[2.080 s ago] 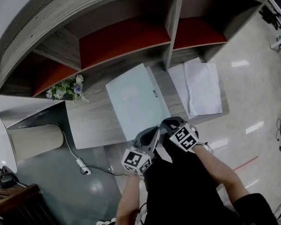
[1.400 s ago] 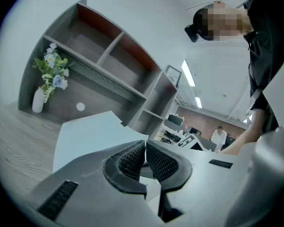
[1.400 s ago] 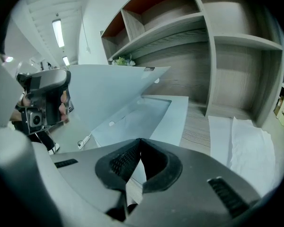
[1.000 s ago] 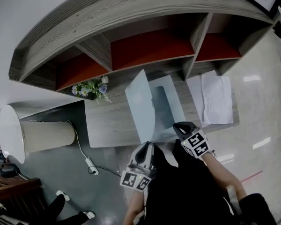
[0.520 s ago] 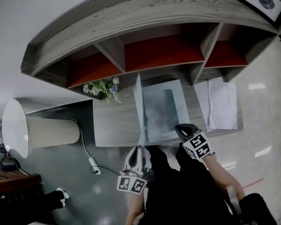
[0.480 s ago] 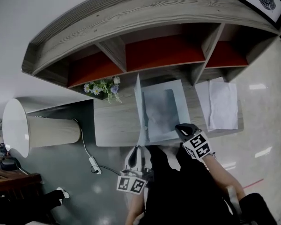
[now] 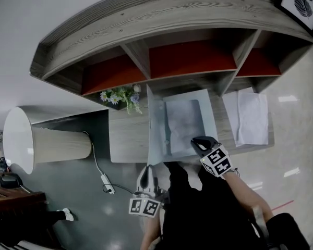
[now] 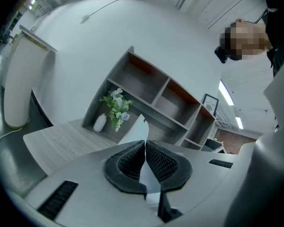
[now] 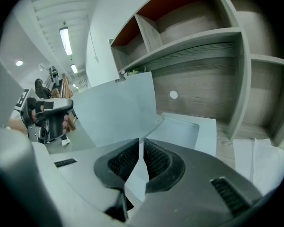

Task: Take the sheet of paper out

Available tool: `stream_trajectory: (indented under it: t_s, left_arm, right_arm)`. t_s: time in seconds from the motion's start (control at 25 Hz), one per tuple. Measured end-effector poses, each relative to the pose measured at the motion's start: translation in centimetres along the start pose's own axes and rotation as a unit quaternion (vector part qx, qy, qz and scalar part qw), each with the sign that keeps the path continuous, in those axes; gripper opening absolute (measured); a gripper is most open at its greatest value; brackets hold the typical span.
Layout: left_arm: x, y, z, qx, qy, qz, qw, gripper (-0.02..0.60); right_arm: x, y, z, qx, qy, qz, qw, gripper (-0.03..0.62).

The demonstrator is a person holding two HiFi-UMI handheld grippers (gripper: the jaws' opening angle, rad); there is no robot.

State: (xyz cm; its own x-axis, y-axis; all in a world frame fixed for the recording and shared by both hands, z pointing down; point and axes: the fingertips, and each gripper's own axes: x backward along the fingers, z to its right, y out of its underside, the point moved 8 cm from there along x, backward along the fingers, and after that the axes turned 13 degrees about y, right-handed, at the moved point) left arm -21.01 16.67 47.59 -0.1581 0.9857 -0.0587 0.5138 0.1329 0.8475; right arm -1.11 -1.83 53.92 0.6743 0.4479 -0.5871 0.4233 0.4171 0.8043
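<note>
A pale blue folder (image 7: 208,108) lies open on the grey wood table (image 7: 126,139). Its cover (image 7: 155,132) stands raised and leans left. My left gripper (image 7: 147,171) is shut on the cover's near edge (image 8: 141,126), with the thin leaf pinched between the pads (image 8: 132,162). My right gripper (image 7: 197,141) is shut on the near edge of the folder's lower leaf (image 9: 206,134). A greyish sheet of paper (image 7: 183,123) lies inside on that leaf and shows in the right gripper view as the sheet (image 9: 177,131) beyond the cover (image 9: 116,115).
A shelf unit (image 7: 193,56) with red backs stands behind the table. A vase of flowers (image 7: 122,95) sits at the table's left back. White sheets (image 7: 248,116) lie at the right end. A big white lampshade (image 7: 47,145) and a power cable (image 7: 105,184) are on the floor to the left.
The folder's cover has swung from flat to upright and now leans left. My left gripper has moved left with it. The right gripper has stayed on the lower leaf.
</note>
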Motion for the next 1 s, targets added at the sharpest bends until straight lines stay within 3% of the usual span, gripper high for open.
stream_trajectory:
  t_s: [0.56,0.72,1.0]
  left_arm:
    - [1.8,-1.1,-2.9,-0.032,0.007,-0.043,0.9985,0.012]
    - [2.1,-1.2,-3.3,-0.040,0.009,-0.054,0.9977,0.012]
    - [2.3,-1.8,-4.1,-0.059,0.018,-0.074,0.9953,0.012]
  right_arm:
    - [-4.3,-1.7,-3.5,0.012,-0.002,-0.016,1.000,0.014]
    - [-6.1,-1.8,-4.1,0.014,-0.007,-0.033,0.999,0.084]
    - [-9.1,-1.7,-4.7,0.018,-0.003,-0.058,0.998,0.108]
